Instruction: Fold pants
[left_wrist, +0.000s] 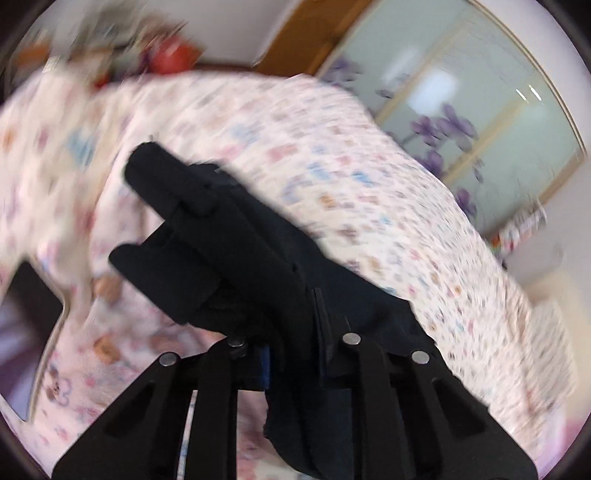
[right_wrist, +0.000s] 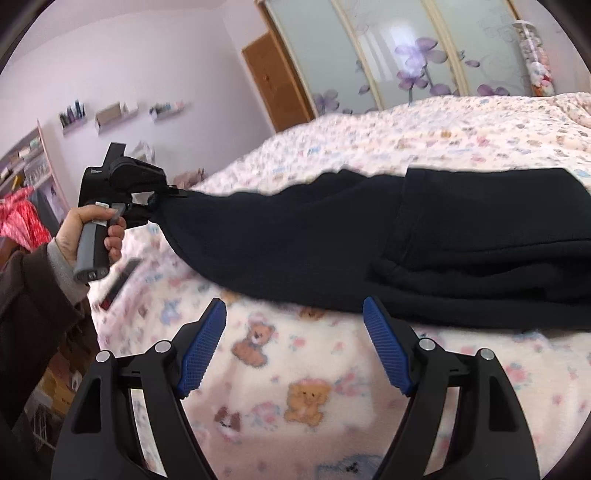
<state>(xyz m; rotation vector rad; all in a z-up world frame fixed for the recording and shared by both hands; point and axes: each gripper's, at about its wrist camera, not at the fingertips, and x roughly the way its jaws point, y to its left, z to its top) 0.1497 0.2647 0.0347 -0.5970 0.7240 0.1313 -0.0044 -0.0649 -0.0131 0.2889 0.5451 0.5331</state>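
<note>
The dark pants (right_wrist: 332, 240) lay across my teddy-bear blanket (right_wrist: 295, 387), one end lifted clear of the bed where my left gripper (right_wrist: 155, 206) had clamped it. My right gripper (right_wrist: 295, 350) hovered just beside the near edge, jaws wide and empty. I judged the first fold was in hand: next, the raised end would need carrying over toward the bunched end.
</note>
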